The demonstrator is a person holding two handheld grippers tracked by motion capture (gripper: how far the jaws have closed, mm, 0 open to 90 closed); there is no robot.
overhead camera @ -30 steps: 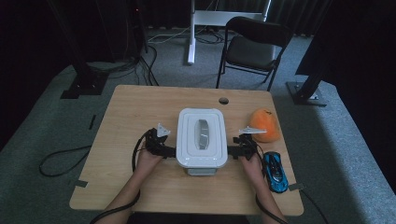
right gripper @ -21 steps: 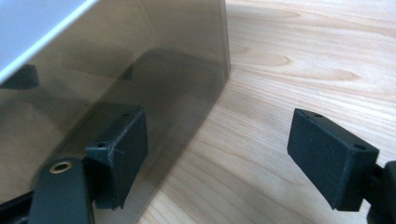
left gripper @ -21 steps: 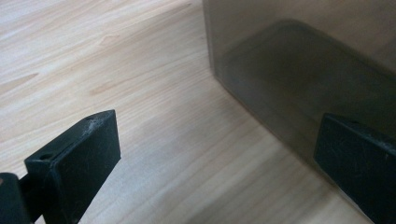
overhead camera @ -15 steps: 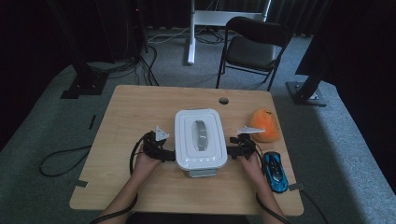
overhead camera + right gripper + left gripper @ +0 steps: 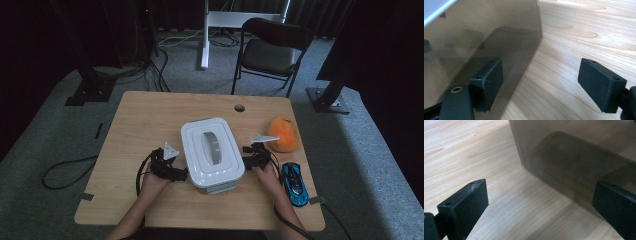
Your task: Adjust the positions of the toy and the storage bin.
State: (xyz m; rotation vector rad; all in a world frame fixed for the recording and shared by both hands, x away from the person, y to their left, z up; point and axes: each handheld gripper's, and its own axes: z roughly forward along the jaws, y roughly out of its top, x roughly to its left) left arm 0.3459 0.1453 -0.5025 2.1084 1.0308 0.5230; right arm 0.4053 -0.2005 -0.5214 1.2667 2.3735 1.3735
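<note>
Item: lidded storage box (image 5: 212, 152), white lid with a grey handle, smoky translucent walls, sitting near the middle of the wooden table (image 5: 140, 115).

Left gripper (image 5: 176, 171): lying low at the box's left side near its front corner, held in the person's left hand (image 5: 152, 182), forearm coming up from the near table edge. In the left gripper view its jaws are standing wide apart, one over bare wood, the other level with the box wall; nothing is being pinched.

Right gripper (image 5: 248, 159): lying at the box's right side, carried by the right hand (image 5: 267, 174), grey plate on top. In the right gripper view its jaws are spread wide, one fingertip (image 5: 487, 82) close against the tinted wall, whether touching cannot be told, the other out over the table; no grip on anything.

Change against the earlier frames: the box is now sitting slightly turned, its near end skewed toward the right hand; the left gripper is lying closer to the box's front left corner than a second ago. The right gripper is keeping its place.

Others: orange toy (image 5: 283, 134) right of the box; blue toy car (image 5: 294, 182) right of the box, near the front edge.

Markings: no readable writing or brand showing.
</note>
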